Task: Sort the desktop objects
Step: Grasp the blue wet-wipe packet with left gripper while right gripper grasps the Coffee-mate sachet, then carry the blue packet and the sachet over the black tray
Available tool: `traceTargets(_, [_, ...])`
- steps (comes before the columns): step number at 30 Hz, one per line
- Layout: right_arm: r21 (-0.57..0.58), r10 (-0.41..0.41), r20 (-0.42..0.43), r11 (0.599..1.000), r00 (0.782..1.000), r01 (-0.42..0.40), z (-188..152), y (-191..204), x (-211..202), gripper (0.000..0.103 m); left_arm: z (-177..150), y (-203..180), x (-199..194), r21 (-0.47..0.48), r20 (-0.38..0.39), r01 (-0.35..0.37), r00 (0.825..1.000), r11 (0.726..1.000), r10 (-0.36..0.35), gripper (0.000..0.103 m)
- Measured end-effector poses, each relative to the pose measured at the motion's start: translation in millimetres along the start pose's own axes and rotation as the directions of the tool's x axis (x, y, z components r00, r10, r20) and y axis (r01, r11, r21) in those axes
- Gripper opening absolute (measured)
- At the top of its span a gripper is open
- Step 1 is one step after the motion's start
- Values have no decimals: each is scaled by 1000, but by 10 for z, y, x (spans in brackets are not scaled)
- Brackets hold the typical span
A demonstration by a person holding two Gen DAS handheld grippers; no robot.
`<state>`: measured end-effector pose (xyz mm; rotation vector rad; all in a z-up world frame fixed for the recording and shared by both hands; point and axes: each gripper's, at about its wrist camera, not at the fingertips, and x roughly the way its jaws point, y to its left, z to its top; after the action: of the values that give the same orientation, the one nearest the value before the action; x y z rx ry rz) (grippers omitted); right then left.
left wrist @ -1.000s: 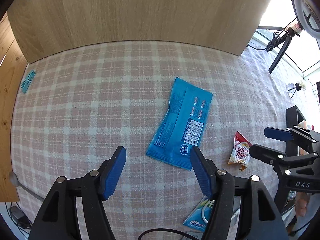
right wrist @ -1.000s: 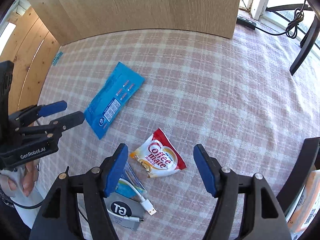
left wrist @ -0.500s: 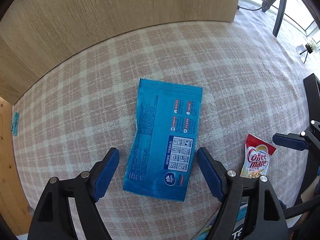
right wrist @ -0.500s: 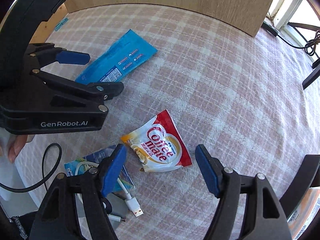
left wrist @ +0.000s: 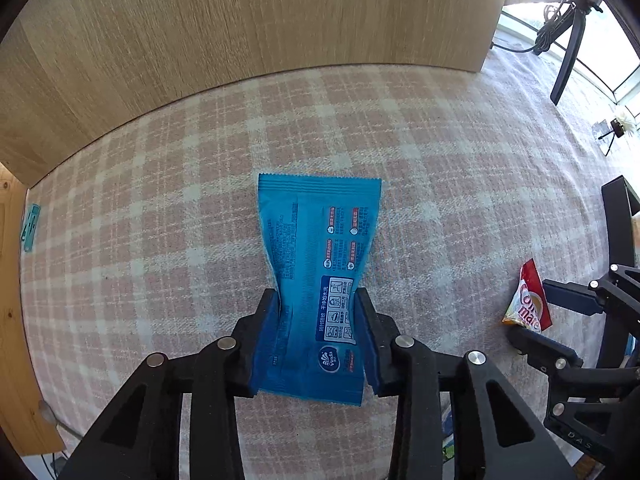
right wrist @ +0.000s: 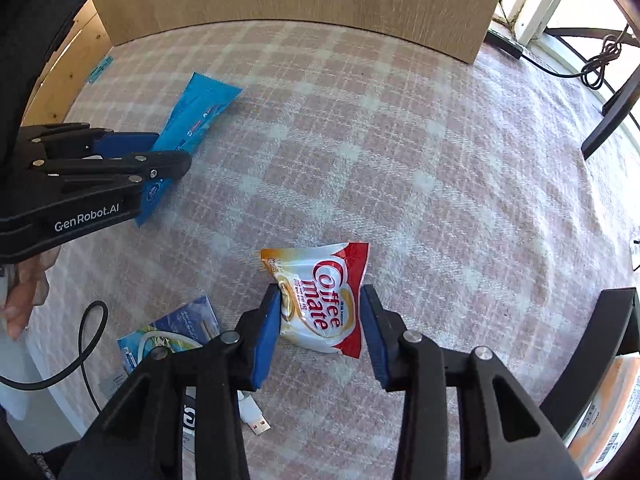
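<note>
Grabbing two packets at once, still the pick-up step of the sort. Flat blue plastic wipes packet (left wrist: pixel 316 280) lies on the checked pink-and-white cloth of the bench (left wrist: pixel 160 208), its near end between the blue-padded fingers (left wrist: pixel 266 340) of the left gripper (left wrist: pixel 316 340). Jaws are closing; both pads press the packet's sides and the film is pinched narrow there, so I read it as clamped.

Small red-and-white Coffee-mate sachet (right wrist: pixel 320 300) sits on the same cloth, just in front of the right gripper (right wrist: pixel 320 332). Its jaws are closing too: left pad touches the sachet's edge, right pad is against the red edge or a hair off it, hard to tell. Sachet looks puffed up, so likely gripped.

Neither packet appears off the cloth yet. Next move calls for a straight lift, then carrying each to its sorting spot, which isn't in view.

Risk: thin film may slip or fold in the pinch.

Nearby: a pale blue printed packet (right wrist: pixel 168 336) and a white USB cable plug (right wrist: pixel 254 420) beside the right gripper, a wooden panel (left wrist: pixel 240 20) behind the bench.
</note>
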<state>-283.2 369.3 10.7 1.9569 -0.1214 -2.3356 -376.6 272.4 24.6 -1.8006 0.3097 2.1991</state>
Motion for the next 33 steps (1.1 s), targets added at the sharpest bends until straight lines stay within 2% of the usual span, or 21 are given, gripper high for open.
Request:
traceTargets(4, [22, -14, 7, 1000, 1000, 14, -45, -80, -33, 26, -47, 98, -28, -52, 0, 35, 999, 998, -35, 27])
traceTargets(6, [48, -6, 17, 999, 1000, 5, -55, -123, -75, 23, -69, 176, -54, -94, 6, 46, 999, 995, -45, 20])
traceTargets(8, [64, -3, 27, 998, 1000, 1, -71, -162, -137, 20, -155, 329, -99, -120, 10, 52, 999, 991, -51, 13])
traceTargets(11, [78, 1, 51, 997, 999, -5, -108, -212, -262, 20, -315, 599, -176, -144, 14, 53, 999, 988, -52, 11])
traceTargets(12, [88, 1, 59, 996, 998, -6, -124, -237, -303, 19, -494, 794, -241, -143, 20, 52, 999, 988, -49, 11])
traceTargets(14, [111, 7, 75, 994, 997, -15, -160, -288, -382, 19, -634, 938, -302, -153, 25, 50, 999, 987, -47, 11])
traceTargets(17, [131, 9, 99, 991, 995, -22, -240, -333, -531, 19, -1377, 1319, -565, -165, 43, 63, 997, 984, -57, 11])
traceTargets(18, [135, 10, 110, 991, 994, -25, -279, -346, -595, 19, -1516, 1347, -645, -167, 50, 66, 997, 984, -59, 11])
traceTargets(19, [139, 10, 120, 990, 993, -26, -319, -358, -654, 19, -1742, 1294, -707, -165, 57, 67, 997, 984, -58, 11])
traceTargets(23, [170, -1, 156, 985, 988, -26, -610, -503, -915, 19, -2018, 966, -897, -137, 90, 76, 994, 988, -64, 11])
traceTargets(25, [197, -10, 167, 980, 986, -23, -758, -451, -957, 19, -2174, 875, -1039, -113, 105, 77, 992, 991, -66, 11])
traceTargets(26, [211, -12, 174, 977, 985, -25, -958, -548, -988, 19, -2238, 810, -1099, -100, 110, 80, 992, 992, -69, 11])
traceTargets(27, [229, -18, 181, 973, 983, -25, -1042, -408, -1034, 19, -2306, 712, -1164, -80, 116, 84, 990, 993, -74, 11])
traceTargets(29, [254, -28, 193, 967, 981, -22, -1185, -404, -1074, 19, -2419, 492, -1274, -36, 130, 87, 988, 996, -82, 11])
traceTargets(33, [300, -57, 217, 954, 974, -11, -1445, -674, -1316, 19, -2695, 6, -1477, 42, 155, 112, 981, 993, -117, 11])
